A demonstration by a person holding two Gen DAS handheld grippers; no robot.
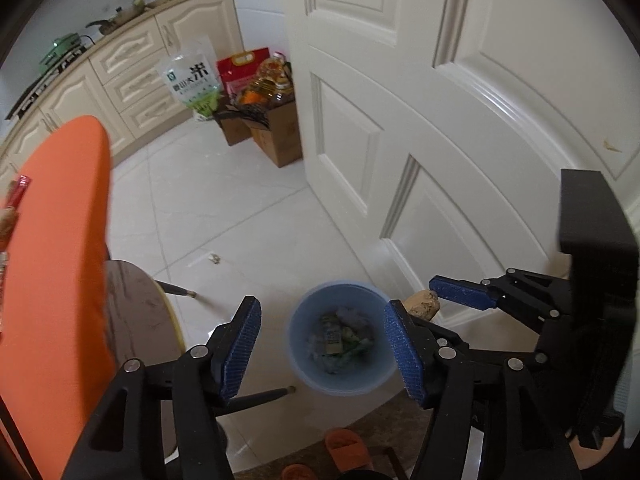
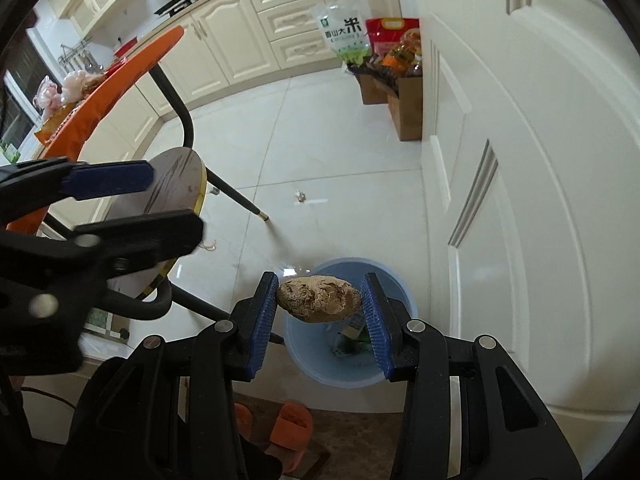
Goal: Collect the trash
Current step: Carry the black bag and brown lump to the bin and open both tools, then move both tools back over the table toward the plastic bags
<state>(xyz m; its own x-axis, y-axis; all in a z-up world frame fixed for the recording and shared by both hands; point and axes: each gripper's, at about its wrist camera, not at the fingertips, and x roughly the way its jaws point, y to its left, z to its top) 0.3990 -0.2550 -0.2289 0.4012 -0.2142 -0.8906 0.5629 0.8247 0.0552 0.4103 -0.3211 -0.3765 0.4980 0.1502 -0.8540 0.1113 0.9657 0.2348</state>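
While the left gripper (image 1: pixel 322 354) is hanging with its jaws apart and nothing between them, the blue trash bin (image 1: pixel 298 344) is sitting on the tiled floor directly below it, beside the white door (image 1: pixel 440 120), with scraps lying inside. The right gripper (image 2: pixel 320 320) is clamping a brown, lumpy piece of trash (image 2: pixel 319 298) between its blue pads, above the bin's rim. An orange-topped table (image 1: pixel 60 240) and a round stool (image 2: pixel 176 184) are standing to the left.
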